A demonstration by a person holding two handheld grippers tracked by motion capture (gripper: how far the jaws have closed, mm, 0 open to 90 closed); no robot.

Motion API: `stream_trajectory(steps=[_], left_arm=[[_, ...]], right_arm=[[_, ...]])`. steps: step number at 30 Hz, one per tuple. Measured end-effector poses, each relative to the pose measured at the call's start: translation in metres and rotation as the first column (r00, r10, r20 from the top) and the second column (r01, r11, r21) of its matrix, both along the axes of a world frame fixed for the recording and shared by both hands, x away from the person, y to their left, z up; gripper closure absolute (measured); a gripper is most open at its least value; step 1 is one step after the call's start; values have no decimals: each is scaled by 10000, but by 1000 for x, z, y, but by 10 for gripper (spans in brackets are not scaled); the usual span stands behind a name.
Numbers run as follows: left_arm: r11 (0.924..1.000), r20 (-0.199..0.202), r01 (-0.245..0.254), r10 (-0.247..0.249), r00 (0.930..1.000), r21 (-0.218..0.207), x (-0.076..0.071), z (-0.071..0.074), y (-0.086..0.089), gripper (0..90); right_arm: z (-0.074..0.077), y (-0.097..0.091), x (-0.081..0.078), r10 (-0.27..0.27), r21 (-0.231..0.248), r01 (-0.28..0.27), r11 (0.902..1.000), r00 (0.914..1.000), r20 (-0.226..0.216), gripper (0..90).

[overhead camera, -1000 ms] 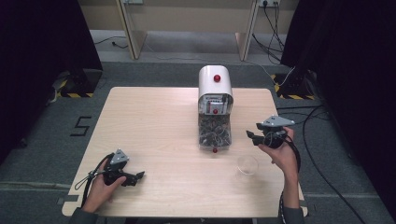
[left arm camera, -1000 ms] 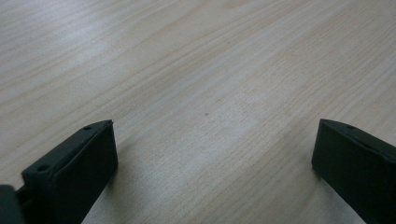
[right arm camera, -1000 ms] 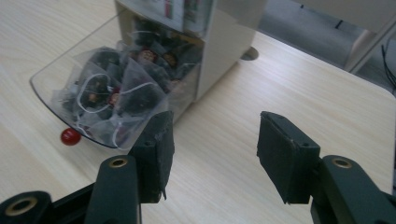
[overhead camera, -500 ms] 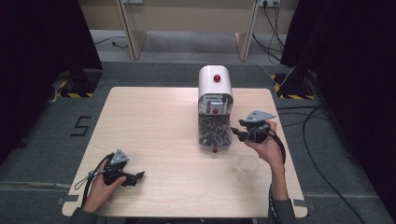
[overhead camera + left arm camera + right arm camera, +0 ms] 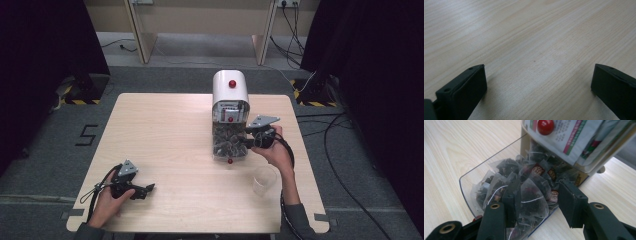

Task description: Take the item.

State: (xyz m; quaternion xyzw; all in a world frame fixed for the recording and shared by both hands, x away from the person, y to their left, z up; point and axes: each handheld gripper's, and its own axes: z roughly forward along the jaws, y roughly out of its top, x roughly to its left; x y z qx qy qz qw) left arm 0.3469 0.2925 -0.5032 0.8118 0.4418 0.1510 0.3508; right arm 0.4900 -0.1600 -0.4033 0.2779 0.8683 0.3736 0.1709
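A white dispenser (image 5: 230,92) with a red knob (image 5: 545,125) stands at the table's far middle. Its clear front tray (image 5: 471,182) is heaped with several pyramid tea bags. My right gripper (image 5: 247,140) reaches into that tray from the right. Its jaws have just been closing and now straddle one tea bag (image 5: 531,197): the left pad is against the bag, while a gap remains at the right pad. The right gripper (image 5: 540,192) reads as open. My left gripper (image 5: 145,190) rests open on the table near the front left, with bare wood between its jaws (image 5: 537,72).
A clear plastic cup (image 5: 264,180) stands upright on the table (image 5: 165,130), just in front of my right hand. A small red knob (image 5: 230,161) sits at the tray's front edge. Cables lie on the floor to the right of the table.
My right gripper has moved left from beside the dispenser into its tray of tea bags, dropping slightly. The left hand and the cup have stayed put.
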Motion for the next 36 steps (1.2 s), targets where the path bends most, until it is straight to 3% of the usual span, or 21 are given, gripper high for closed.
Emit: stream_trajectory(steps=[21,31,36], left_arm=[[10000,0,0,0,10000,0,0,0,0,0],[10000,3,1,-1,10000,0,0,0,0,0],[10000,2,0,0,10000,-1,0,0,0,0]], right_arm=[[-22,9,13,447,-225,-459,9987,9978,-498,512],[-29,12,13,765,-507,-808,9954,9937,-825,562],[-31,13,12,1021,-701,-1073,9918,9921,-734,645]])
